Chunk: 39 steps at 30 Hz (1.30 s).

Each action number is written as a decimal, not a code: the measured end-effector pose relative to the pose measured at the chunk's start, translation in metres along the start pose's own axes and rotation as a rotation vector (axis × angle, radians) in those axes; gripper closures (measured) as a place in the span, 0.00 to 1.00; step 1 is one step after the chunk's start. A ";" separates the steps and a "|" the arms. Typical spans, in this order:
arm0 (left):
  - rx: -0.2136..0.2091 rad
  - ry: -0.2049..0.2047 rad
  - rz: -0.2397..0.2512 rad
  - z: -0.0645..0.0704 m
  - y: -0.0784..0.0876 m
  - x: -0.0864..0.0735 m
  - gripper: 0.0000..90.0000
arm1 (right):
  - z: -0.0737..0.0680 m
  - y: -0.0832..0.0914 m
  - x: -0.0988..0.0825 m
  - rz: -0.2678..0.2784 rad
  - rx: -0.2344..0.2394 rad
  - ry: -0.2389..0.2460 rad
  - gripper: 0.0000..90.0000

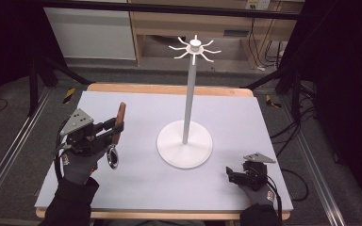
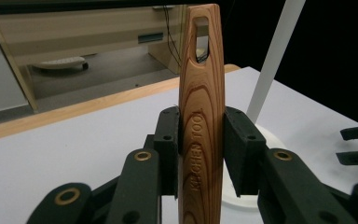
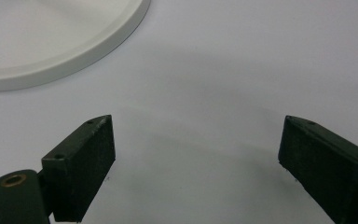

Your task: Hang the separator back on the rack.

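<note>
In the high view my left gripper is shut on the wooden handle of a kitchen tool, held above the left side of the table. The tool's shiny metal head hangs below the jaws. The left gripper view shows the handle upright between the pads, stamped "KITCHEN TOOL", with a slot hole near its top. A white stand with a tall pole and a ring of hooks rises mid-table. My right gripper rests open on the table at the front right, with nothing between its fingers.
A white mat covers the wooden table. The stand's round base lies just ahead of the right gripper. In the left gripper view the stand's pole slants up on the right, with the other gripper's jaws at the far right. Cabinets stand behind the table.
</note>
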State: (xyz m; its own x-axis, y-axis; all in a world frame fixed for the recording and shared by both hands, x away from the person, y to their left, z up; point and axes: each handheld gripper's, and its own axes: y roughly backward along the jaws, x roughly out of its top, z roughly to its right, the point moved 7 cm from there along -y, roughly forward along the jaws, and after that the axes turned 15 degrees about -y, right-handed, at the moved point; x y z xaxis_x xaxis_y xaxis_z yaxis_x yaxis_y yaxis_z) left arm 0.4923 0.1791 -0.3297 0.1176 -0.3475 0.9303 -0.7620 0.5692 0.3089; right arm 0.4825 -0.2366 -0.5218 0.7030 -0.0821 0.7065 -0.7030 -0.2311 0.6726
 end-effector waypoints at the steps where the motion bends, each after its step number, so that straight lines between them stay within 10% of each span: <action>1: -0.002 0.003 0.010 0.000 -0.001 0.003 0.75 | -0.001 0.001 0.000 0.000 0.004 -0.005 0.12; 39: 0.005 -0.056 0.151 0.019 -0.011 0.100 0.75 | -0.002 -0.001 -0.001 -0.005 0.006 0.001 0.12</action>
State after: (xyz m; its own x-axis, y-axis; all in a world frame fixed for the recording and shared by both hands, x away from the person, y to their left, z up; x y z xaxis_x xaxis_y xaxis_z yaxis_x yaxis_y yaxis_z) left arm 0.5010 0.1239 -0.2436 -0.0346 -0.2992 0.9536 -0.7714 0.6146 0.1649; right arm 0.4827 -0.2347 -0.5230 0.7063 -0.0801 0.7034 -0.6989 -0.2371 0.6748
